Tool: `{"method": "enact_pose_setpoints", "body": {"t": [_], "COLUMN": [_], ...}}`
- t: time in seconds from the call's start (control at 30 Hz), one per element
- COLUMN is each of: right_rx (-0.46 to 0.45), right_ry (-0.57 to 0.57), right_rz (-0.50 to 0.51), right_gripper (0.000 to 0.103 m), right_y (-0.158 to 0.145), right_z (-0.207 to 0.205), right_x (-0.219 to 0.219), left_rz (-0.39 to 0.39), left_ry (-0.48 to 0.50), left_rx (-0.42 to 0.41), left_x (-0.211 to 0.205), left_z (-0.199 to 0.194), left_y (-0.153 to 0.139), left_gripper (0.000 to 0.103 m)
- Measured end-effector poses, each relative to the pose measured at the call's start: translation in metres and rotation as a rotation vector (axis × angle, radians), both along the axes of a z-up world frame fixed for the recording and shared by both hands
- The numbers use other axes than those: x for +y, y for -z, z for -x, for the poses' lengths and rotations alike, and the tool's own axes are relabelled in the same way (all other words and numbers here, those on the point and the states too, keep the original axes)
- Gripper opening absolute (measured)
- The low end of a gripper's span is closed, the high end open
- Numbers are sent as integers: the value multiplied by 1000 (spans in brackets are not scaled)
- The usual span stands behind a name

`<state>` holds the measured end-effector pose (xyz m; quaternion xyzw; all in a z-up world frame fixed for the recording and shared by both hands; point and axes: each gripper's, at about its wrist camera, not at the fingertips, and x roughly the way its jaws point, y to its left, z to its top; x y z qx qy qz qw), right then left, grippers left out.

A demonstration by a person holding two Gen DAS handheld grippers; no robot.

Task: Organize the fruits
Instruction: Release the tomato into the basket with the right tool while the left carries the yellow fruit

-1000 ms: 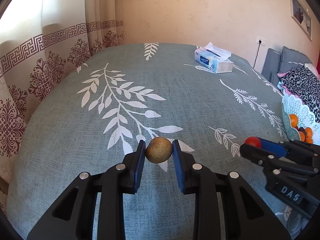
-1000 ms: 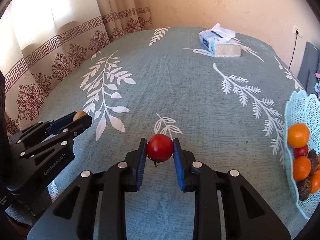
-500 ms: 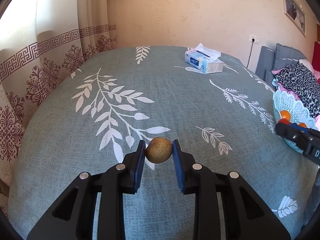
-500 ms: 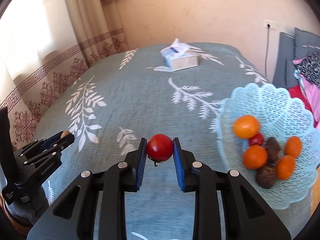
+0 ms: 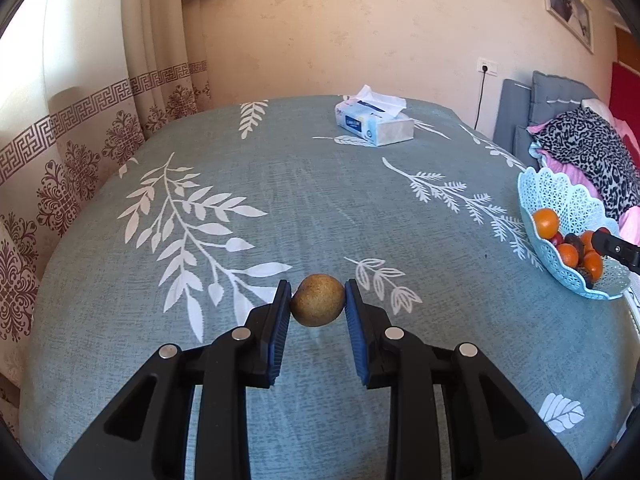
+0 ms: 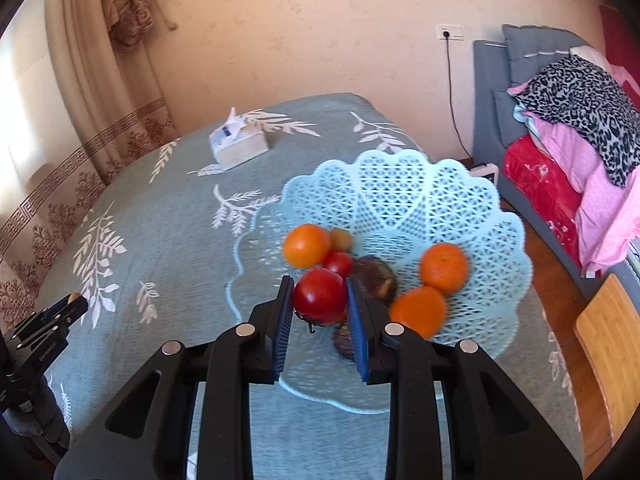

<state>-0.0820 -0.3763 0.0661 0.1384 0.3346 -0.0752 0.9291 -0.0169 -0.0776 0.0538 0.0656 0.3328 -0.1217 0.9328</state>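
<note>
My left gripper (image 5: 317, 300) is shut on a small brown round fruit (image 5: 317, 300), held above the teal leaf-print cloth (image 5: 280, 208). My right gripper (image 6: 320, 296) is shut on a red tomato (image 6: 320, 295) and hangs over the near part of the pale blue lattice basket (image 6: 420, 196). In the basket lie several oranges (image 6: 444, 268), a small red fruit (image 6: 339, 263), dark brown fruits (image 6: 374, 282) and a small tan one (image 6: 341, 239). In the left wrist view the basket (image 5: 568, 208) stands at the far right, with the right gripper's tip (image 5: 614, 245) over it.
A tissue box (image 5: 374, 122) lies near the table's far edge. Patterned curtains (image 5: 80, 140) hang on the left. A grey sofa with piled pink and leopard-print bedding (image 6: 576, 120) stands right of the table, and a wooden board (image 6: 608, 364) at the lower right.
My right gripper has swung right with the tomato, from the open cloth to above the basket. My left gripper has drifted slightly right with the brown fruit still held.
</note>
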Motion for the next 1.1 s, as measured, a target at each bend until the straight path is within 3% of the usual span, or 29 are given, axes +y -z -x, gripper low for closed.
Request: {"method": "enact_pose_setpoints", "body": {"t": [0.43, 0.53, 0.6, 0.7, 1.1], "right_rx": [13, 3, -4, -11, -86], "right_ry": [49, 52, 59, 67, 165], "right_rz": [-36, -42, -47, -50, 55], "right_gripper": [27, 31, 40, 40, 43], "right_y": [12, 11, 10, 9, 0], "right_z": [5, 6, 7, 9, 22], "right_x": [-25, -27, -29, -31, -34], "left_rz": [-17, -18, -20, -21, -33], "left_ry": [51, 65, 77, 93, 158], "left_rx": [-21, -22, -23, -25, -48], "left_x": [-28, -34, -40, -47, -83], "left_z": [4, 5, 6, 6, 6], "left_y": [-8, -8, -9, -9, -15], "left_gripper": [28, 28, 28, 28, 28]}}
